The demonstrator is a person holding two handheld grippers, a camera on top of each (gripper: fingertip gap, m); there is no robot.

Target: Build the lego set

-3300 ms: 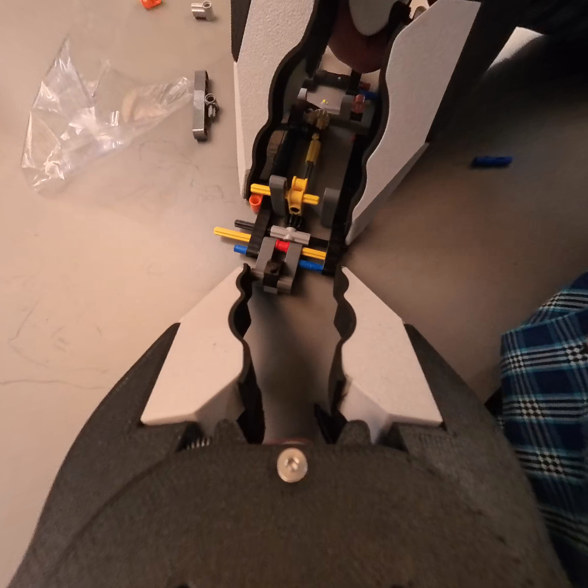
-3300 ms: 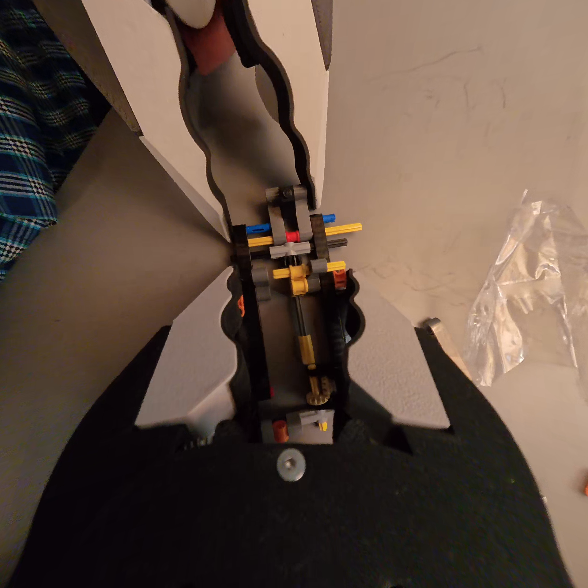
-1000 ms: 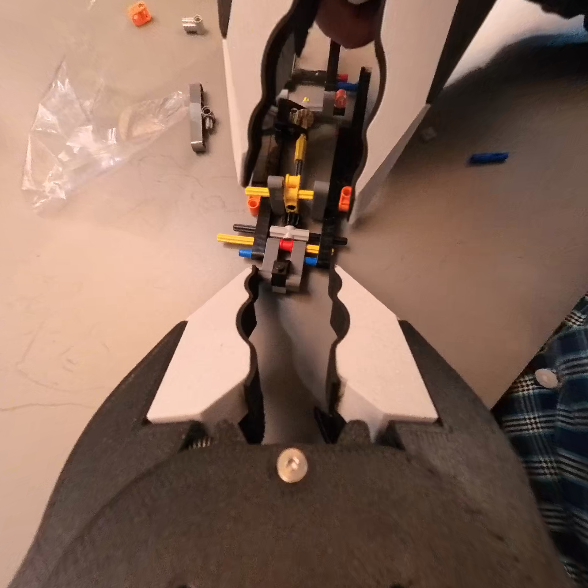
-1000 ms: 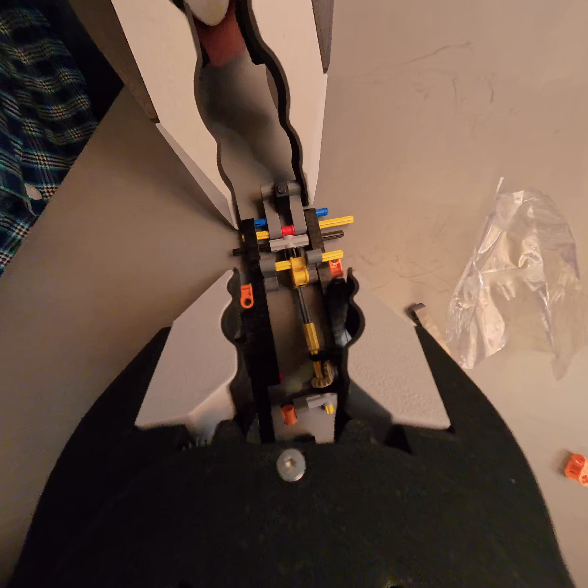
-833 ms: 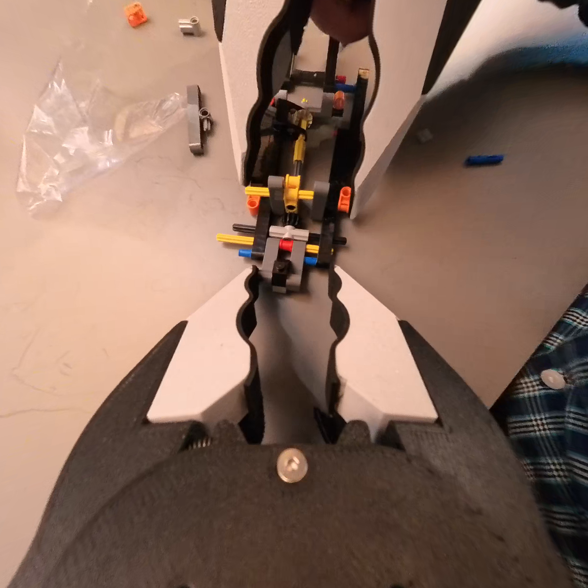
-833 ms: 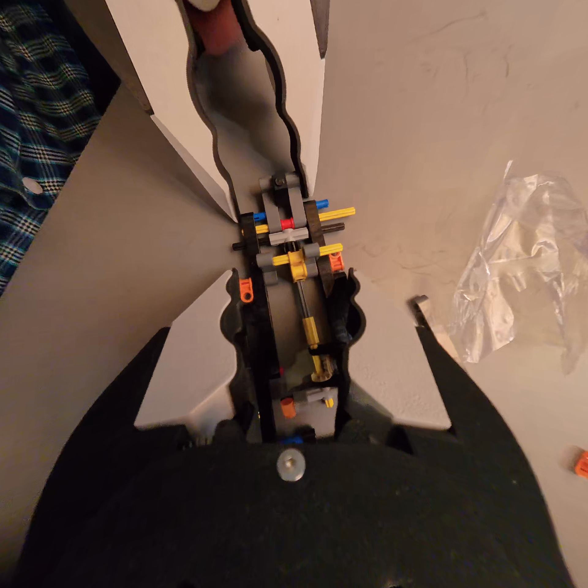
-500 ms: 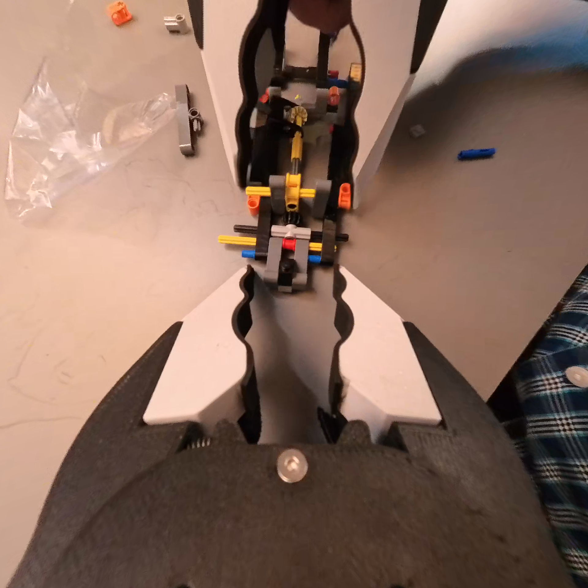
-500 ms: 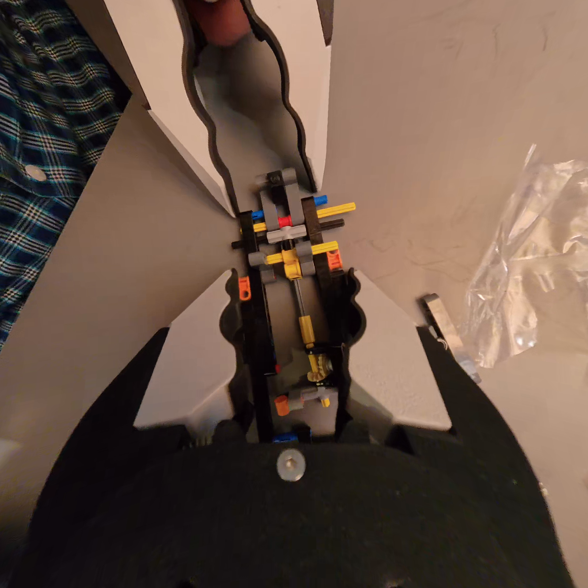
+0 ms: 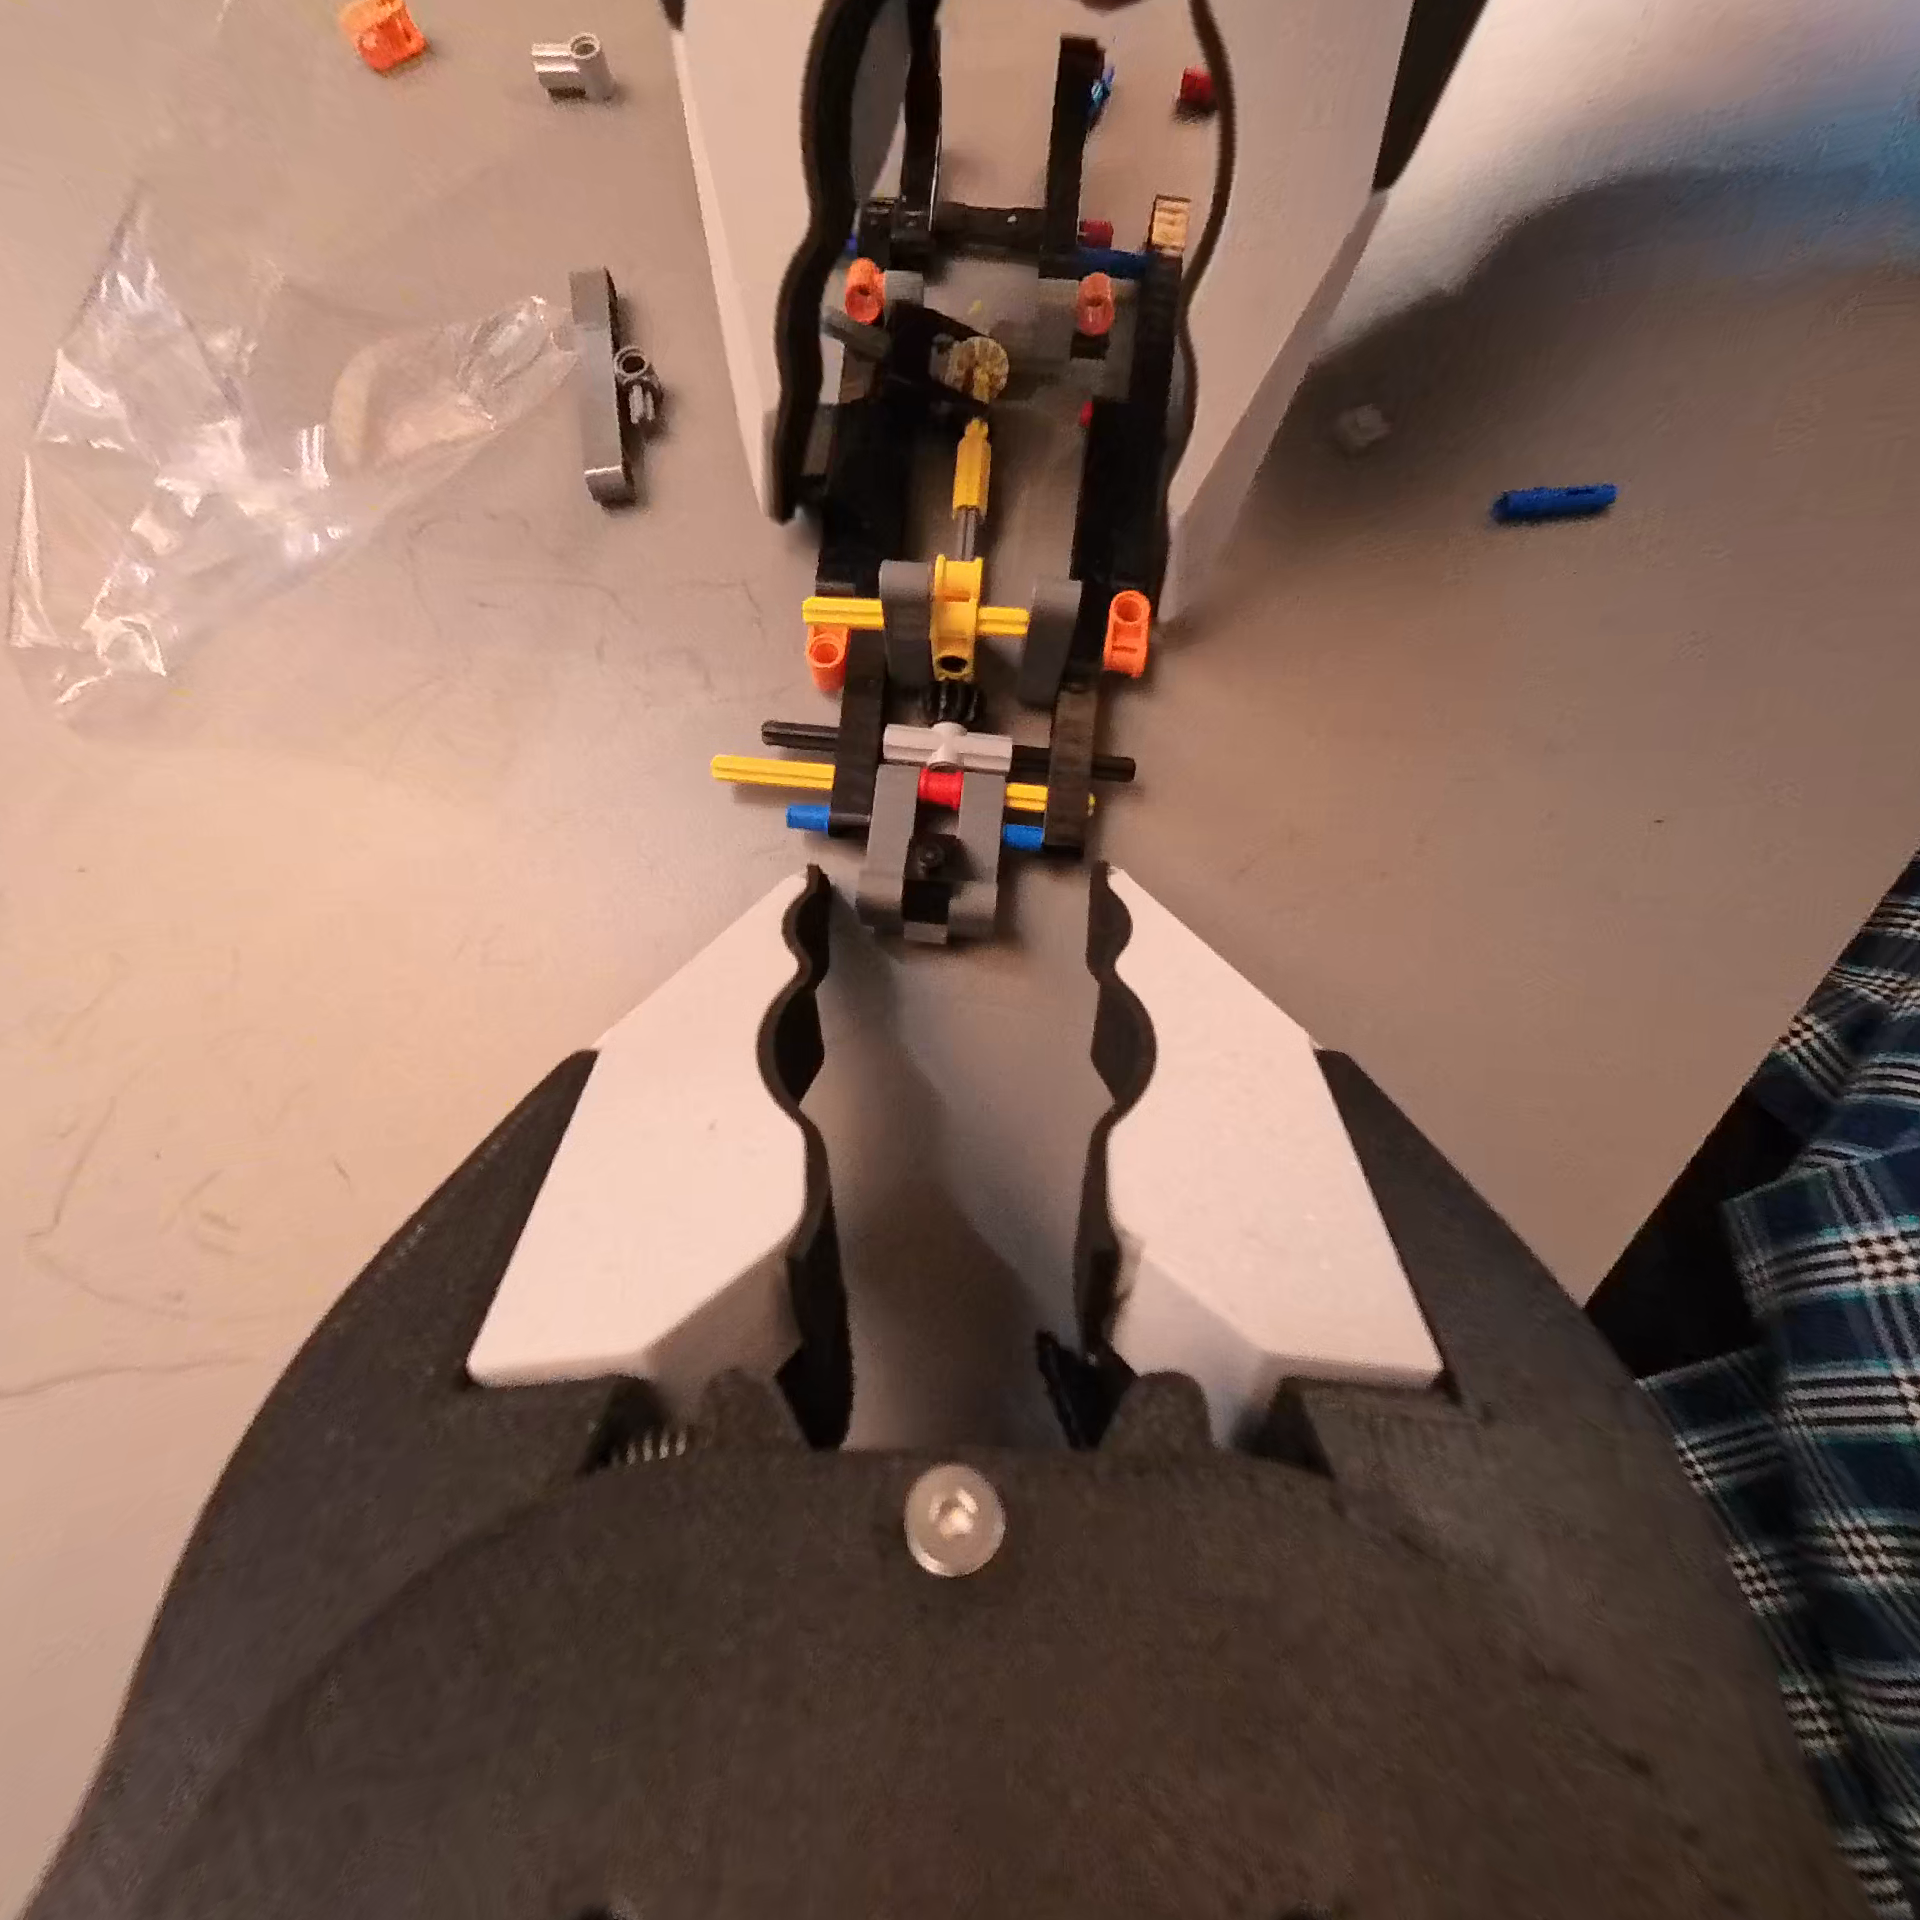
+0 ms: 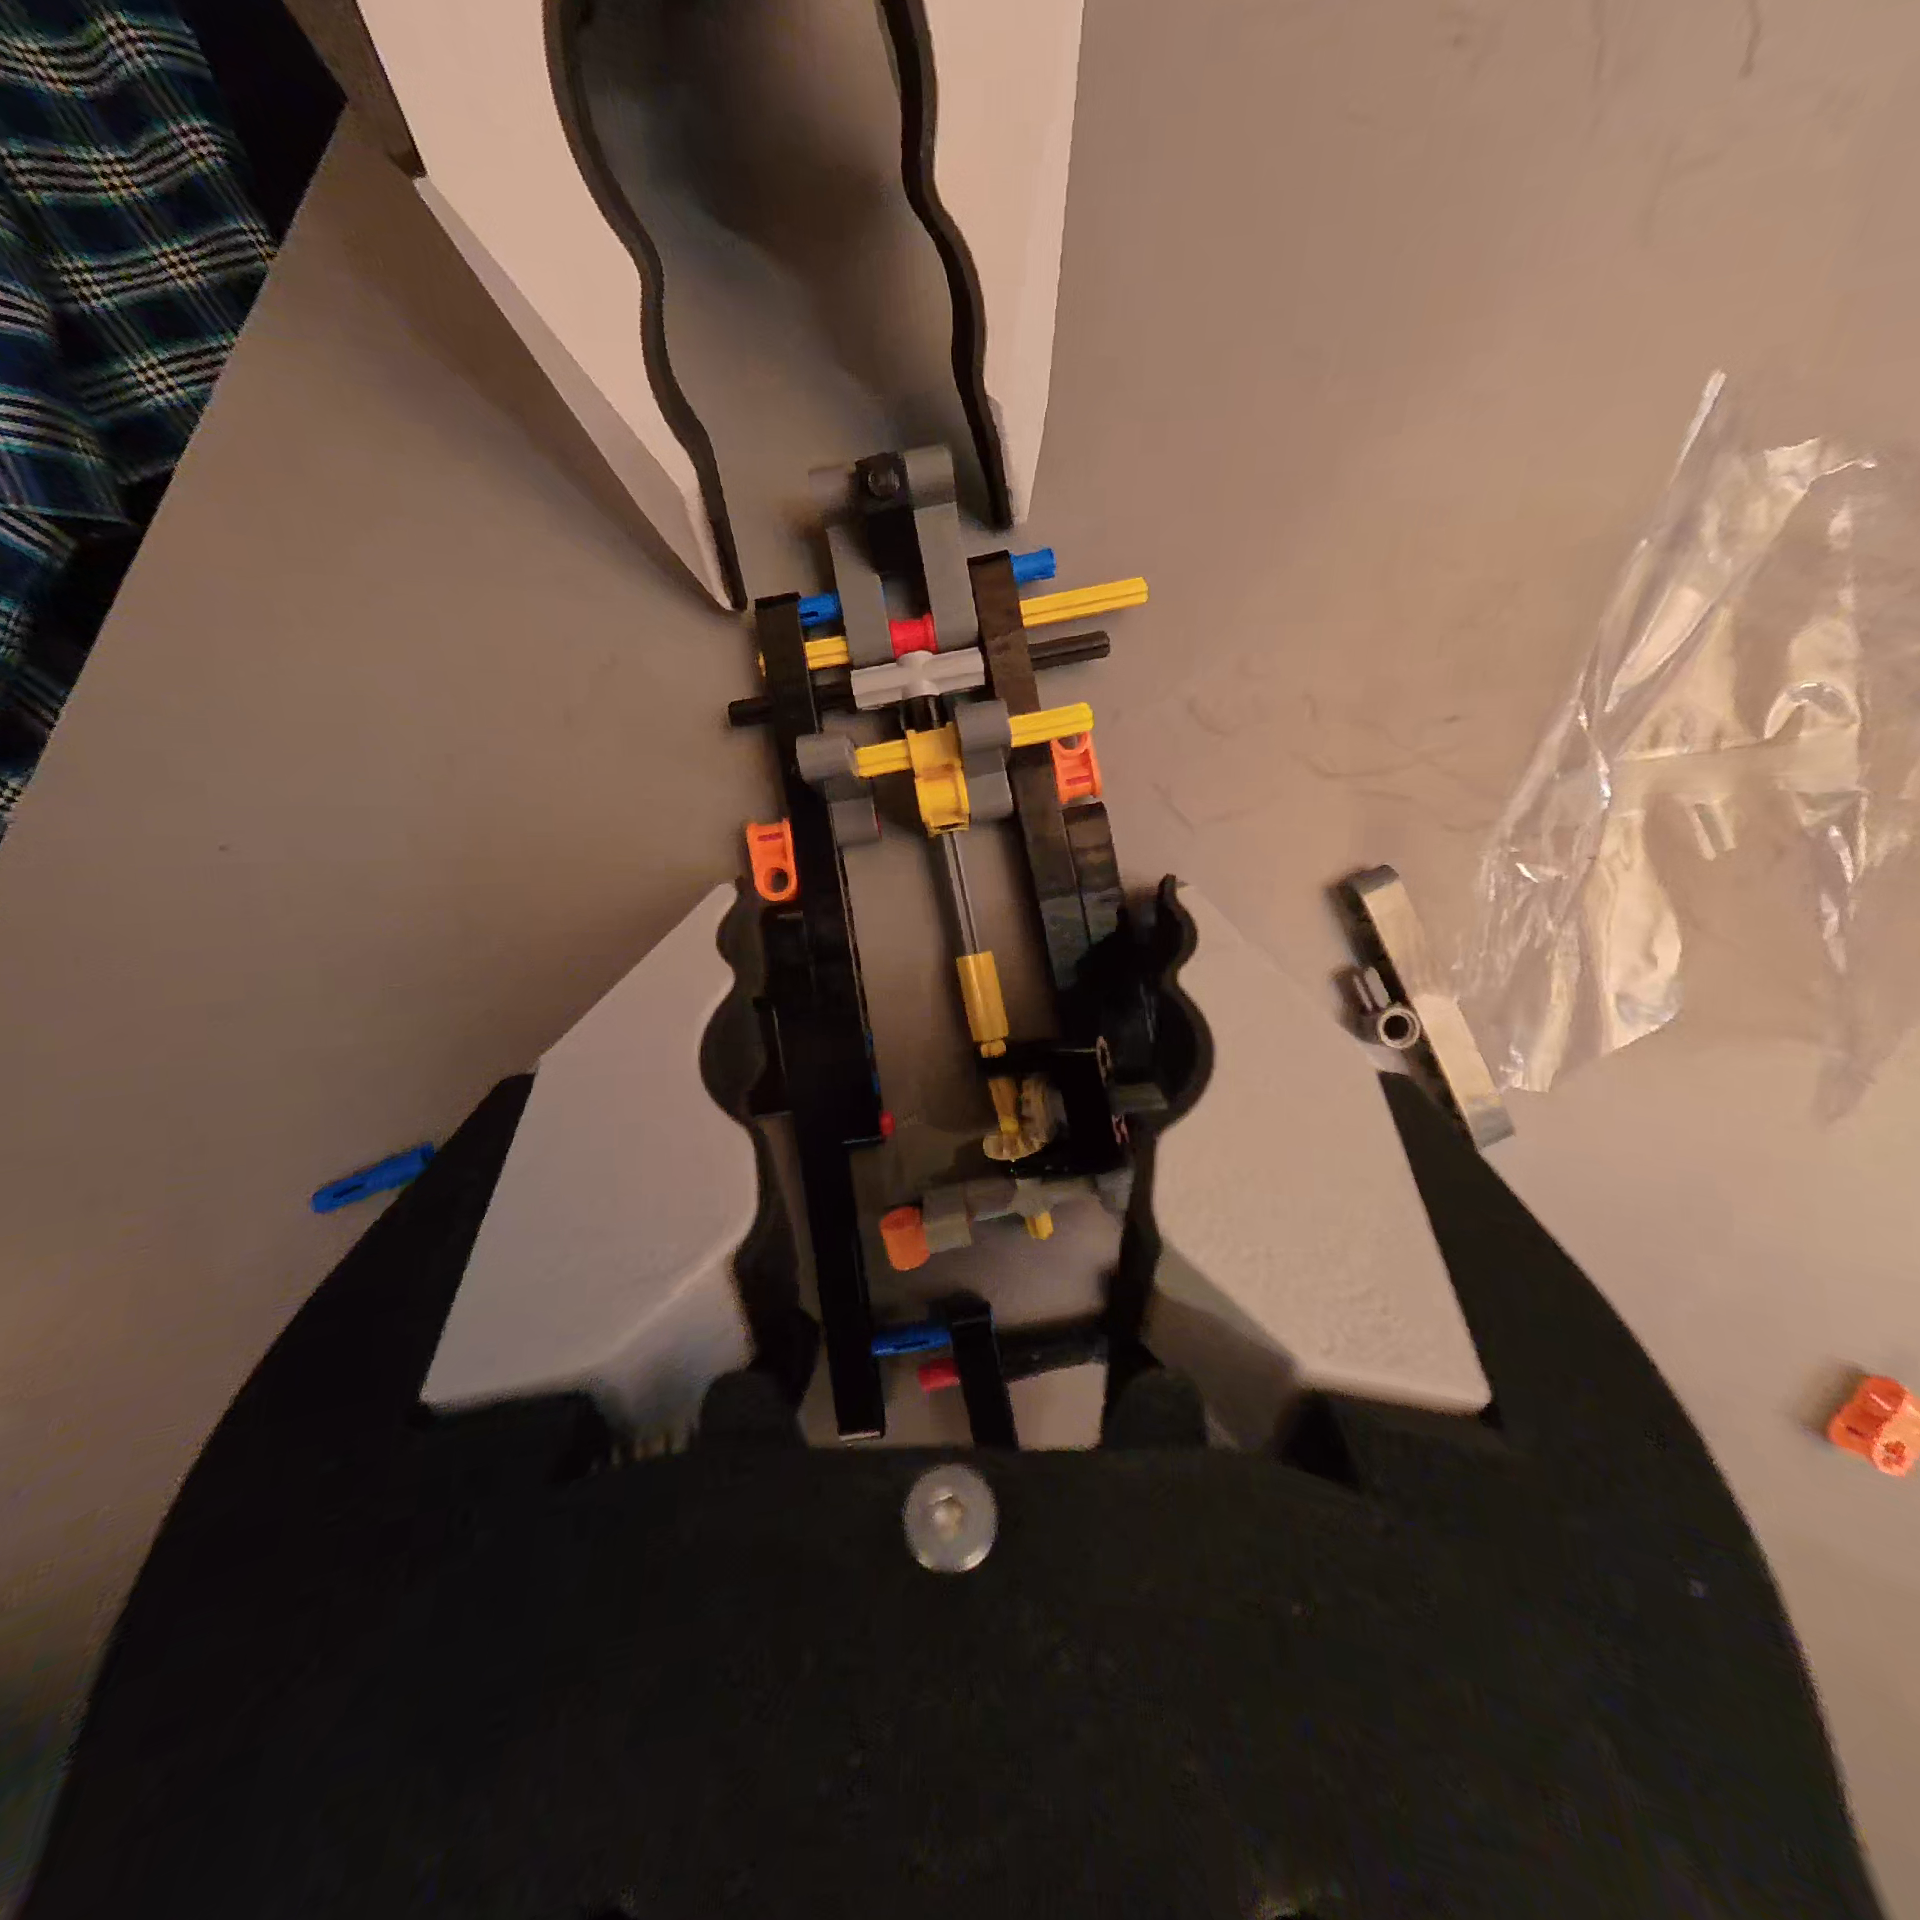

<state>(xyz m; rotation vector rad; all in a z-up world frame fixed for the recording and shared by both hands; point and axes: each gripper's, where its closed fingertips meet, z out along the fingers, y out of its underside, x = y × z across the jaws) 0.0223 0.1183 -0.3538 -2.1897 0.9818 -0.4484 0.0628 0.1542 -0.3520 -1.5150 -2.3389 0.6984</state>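
A long lego chassis [image 9: 862, 727] of black beams, with yellow, blue and black axles and orange connectors, lies on the tan table. My left gripper [image 9: 956, 883] is open, and its tips flank the chassis's grey end piece [image 9: 888, 831] without gripping it. My right gripper [image 10: 951, 894] faces it from the other end. Its jaws stand loosely around the chassis [image 10: 810, 935], with a small gap at the pads. The chassis's rear cross beam [image 10: 1049, 1351], with blue and red pins, shows near the right gripper's body.
A crumpled clear bag [image 9: 260, 436] [image 10: 1714, 727] lies beside a loose grey beam [image 9: 603, 395] [image 10: 1423, 1008]. An orange piece [image 9: 387, 26] [image 10: 1875, 1439], a grey connector [image 9: 571, 68] and a blue pin [image 9: 1553, 502] [image 10: 369, 1179] lie loose. A plaid sleeve [image 9: 1818, 1247] is at the table edge. My right gripper's tips are some 9 cm from the blue pin [image 9: 1553, 502]. The right camera catches it too, in the right wrist view [image 10: 375, 1161].
My right gripper's jaws have loosened and it has drawn back along the chassis, so more of the rear end shows. The chassis and left gripper have stayed put.
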